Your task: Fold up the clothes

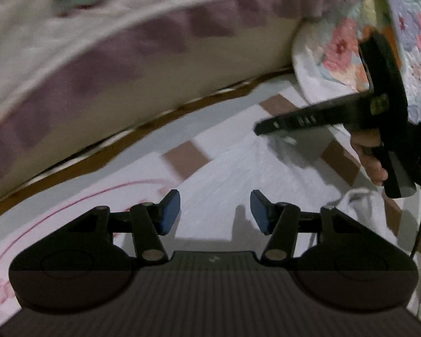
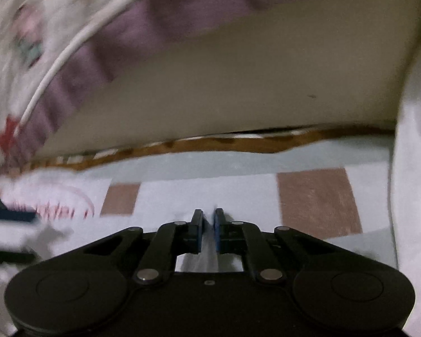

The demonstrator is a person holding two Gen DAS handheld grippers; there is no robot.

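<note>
The left gripper (image 1: 214, 210), black with blue pads, hovers with its fingers spread wide and nothing between them, above a white garment of thin fabric (image 1: 224, 163) spread over a pale bedsheet with brown squares (image 1: 185, 157). The garment lies on the sheet near the bed's far edge, where a brown patterned trim (image 1: 160, 115) runs below a cream and purple checked mattress side (image 1: 126, 64). The right gripper (image 2: 209, 226) has its blue pads pressed nearly together on a raised ridge of that white fabric. In the left wrist view, a hand (image 1: 372, 157) holds the right gripper's handle beside a floral quilt (image 1: 342, 47).
</note>
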